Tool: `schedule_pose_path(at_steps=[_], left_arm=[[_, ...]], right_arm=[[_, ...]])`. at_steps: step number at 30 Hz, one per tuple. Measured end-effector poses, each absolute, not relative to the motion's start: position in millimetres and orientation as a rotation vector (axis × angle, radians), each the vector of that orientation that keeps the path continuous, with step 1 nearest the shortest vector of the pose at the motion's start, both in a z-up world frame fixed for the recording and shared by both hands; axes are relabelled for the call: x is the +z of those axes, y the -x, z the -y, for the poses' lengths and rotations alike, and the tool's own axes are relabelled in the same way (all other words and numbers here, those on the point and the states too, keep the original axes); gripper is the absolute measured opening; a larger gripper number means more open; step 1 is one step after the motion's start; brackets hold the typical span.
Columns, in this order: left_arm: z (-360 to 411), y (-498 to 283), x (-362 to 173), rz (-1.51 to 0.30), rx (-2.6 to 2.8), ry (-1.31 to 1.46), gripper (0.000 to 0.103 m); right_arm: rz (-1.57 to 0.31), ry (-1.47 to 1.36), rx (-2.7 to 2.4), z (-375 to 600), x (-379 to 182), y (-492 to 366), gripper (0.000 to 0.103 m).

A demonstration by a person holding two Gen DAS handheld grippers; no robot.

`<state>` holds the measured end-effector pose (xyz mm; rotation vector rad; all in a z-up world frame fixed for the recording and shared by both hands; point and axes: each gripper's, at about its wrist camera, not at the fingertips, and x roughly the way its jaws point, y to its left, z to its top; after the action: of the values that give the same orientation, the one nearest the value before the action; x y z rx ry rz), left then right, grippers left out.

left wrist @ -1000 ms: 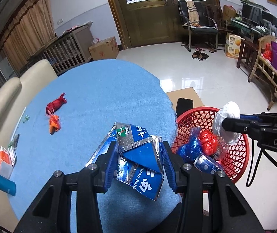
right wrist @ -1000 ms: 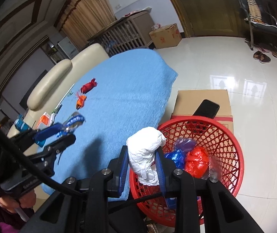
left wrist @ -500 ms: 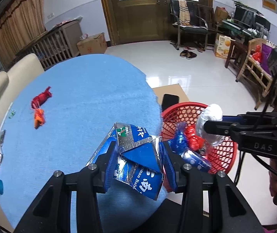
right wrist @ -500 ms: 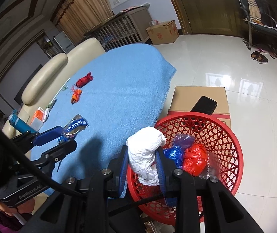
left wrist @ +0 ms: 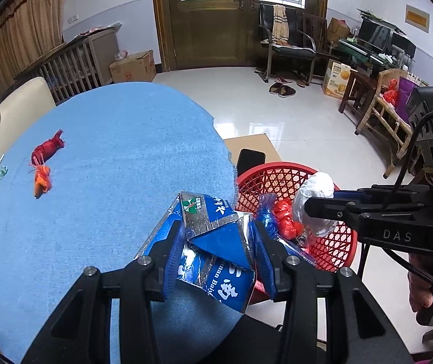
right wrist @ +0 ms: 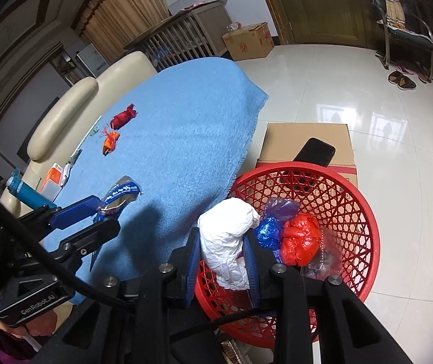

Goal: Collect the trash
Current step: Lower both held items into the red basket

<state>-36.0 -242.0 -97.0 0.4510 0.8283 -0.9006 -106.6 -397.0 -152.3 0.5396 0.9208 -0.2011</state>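
Note:
My left gripper (left wrist: 216, 236) is shut on a flattened blue and silver carton (left wrist: 213, 248), held over the blue table's edge beside the red basket (left wrist: 280, 176). My right gripper (right wrist: 221, 248) is shut on a crumpled white paper wad (right wrist: 227, 245), held over the near rim of the red basket (right wrist: 364, 212), which holds blue and red bags. A red wrapper (left wrist: 48, 148) and an orange wrapper (left wrist: 41, 179) lie on the blue tablecloth (left wrist: 119, 157) at the far left. They also show in the right wrist view: the red wrapper (right wrist: 123, 117) and the orange wrapper (right wrist: 110, 140).
A cardboard box (right wrist: 304, 142) with a black phone (right wrist: 314, 153) on it stands behind the basket. Small items and a teal tube (right wrist: 28, 195) lie at the table's left edge. A cream sofa (right wrist: 74, 112) is behind the table. Chairs and a desk stand at the far right.
Both grippers have kept their hold. The left gripper with the carton has drifted right toward the basket. The right gripper has stayed over the basket's near rim.

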Motion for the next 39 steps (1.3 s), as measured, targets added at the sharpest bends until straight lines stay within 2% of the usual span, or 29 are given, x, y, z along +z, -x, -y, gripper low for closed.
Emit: schedule_pose_path(at_steps=[39], left_arm=[[260, 39, -100, -0.844, -0.968, -0.454, 0.047]], right_arm=[[-0.905, -0.589, -0.255, 418, -152, 113, 0.03]])
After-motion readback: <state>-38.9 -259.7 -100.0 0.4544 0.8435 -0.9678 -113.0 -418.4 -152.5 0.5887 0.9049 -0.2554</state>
